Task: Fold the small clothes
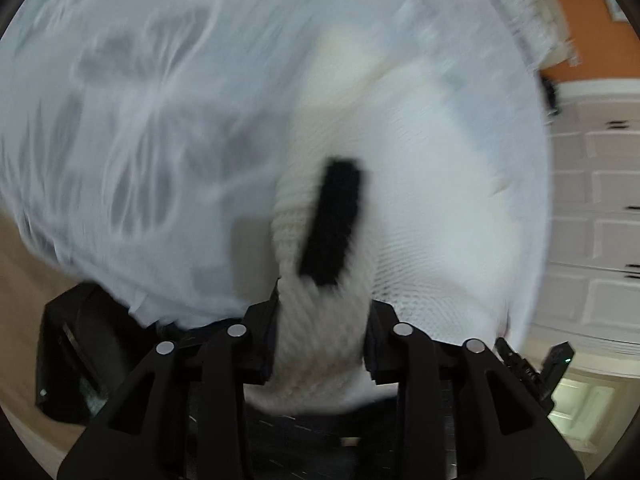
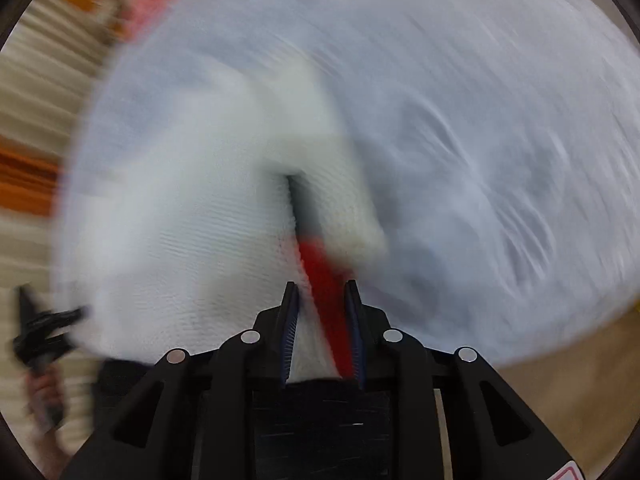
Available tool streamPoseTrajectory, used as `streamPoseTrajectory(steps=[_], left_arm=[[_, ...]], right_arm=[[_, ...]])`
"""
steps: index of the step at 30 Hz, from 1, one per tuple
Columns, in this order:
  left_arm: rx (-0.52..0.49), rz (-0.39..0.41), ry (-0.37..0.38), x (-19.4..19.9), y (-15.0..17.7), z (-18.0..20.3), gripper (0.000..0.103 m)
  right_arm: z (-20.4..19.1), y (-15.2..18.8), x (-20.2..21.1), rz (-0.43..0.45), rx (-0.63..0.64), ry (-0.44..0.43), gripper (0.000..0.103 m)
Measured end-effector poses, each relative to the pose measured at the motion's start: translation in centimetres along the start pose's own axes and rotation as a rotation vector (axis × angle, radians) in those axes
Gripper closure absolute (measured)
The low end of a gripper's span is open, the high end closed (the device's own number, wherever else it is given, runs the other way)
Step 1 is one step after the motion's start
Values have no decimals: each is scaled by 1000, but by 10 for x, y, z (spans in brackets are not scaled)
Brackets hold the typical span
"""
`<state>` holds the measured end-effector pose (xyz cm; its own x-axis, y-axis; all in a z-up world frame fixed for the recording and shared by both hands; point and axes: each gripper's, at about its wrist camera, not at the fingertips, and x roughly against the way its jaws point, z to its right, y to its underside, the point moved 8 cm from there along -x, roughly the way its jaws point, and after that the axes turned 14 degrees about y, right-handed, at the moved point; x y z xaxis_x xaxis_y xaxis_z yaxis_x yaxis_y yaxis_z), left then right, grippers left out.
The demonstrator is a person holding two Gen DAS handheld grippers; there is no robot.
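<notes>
A white knitted garment (image 1: pixel 420 200) lies on a pale crumpled sheet (image 1: pixel 160 100). It has a black stripe (image 1: pixel 332 220). My left gripper (image 1: pixel 325 298) points steeply down and is shut on a thick bunched fold of the knit, which fills the gap between the fingers. In the right wrist view the same white garment (image 2: pixel 200 220) shows a stripe (image 2: pixel 324 280) that is red near me and dark further off. My right gripper (image 2: pixel 320 286) is shut on that striped edge, with white knit and red band between its blue pads (image 2: pixel 290 340). Both views are blurred.
The sheet (image 2: pixel 480 120) covers a wide surface, with wood-coloured floor (image 2: pixel 560 380) beyond its edge. A black box (image 1: pixel 80 352) sits at the lower left of the left wrist view. White drawers (image 1: pixel 600 200) and an orange wall (image 1: pixel 580 20) are to the right. A hand (image 2: pixel 44 396) shows at far left.
</notes>
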<state>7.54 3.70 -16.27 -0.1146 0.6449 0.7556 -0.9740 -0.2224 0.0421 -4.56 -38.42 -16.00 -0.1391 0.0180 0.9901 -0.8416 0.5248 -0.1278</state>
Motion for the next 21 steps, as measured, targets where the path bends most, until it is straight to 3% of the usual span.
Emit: streamPoseTrajectory(steps=[2, 4, 5, 6, 7, 8, 9, 11, 15, 16, 17, 19, 21], left_arm=[[14, 61, 24, 6, 1, -1, 67], [-43, 121, 22, 27, -7, 18, 66], [-91, 155, 2, 37, -13, 28, 64], [-159, 198, -24, 49, -23, 44, 61], [-210, 231, -37, 55, -30, 60, 49], [-262, 269, -55, 60, -42, 76, 32], [-287, 295, -75, 60, -53, 85, 27], [-332, 310, -83, 49, -64, 97, 25], [-294, 197, -139, -6, -88, 79, 26], [-269, 173, -145, -16, -90, 72, 35], [-249, 157, -153, -23, -88, 63, 59], [-259, 167, -180, -21, -90, 58, 87], [-268, 186, -86, -6, -93, 74, 89]], right_arm=[[1, -10, 23, 62, -44, -28, 69], [-6, -29, 51, 163, -25, -17, 66], [-15, -43, 64, 207, 4, -16, 61], [-24, -56, 71, 236, 29, -14, 47], [-34, -68, 75, 265, 52, -8, 40], [-47, -82, 74, 289, 84, -8, 40], [-59, -94, 68, 288, 112, -10, 40], [-81, -113, 44, 250, 146, -7, 40], [-100, -118, -1, 185, 176, 29, 42], [-103, -113, -8, 175, 181, 17, 71], [-108, -111, -5, 173, 170, -35, 90], [-107, -112, 20, 245, 156, -43, 92], [-106, -117, 52, 338, 168, -42, 93]])
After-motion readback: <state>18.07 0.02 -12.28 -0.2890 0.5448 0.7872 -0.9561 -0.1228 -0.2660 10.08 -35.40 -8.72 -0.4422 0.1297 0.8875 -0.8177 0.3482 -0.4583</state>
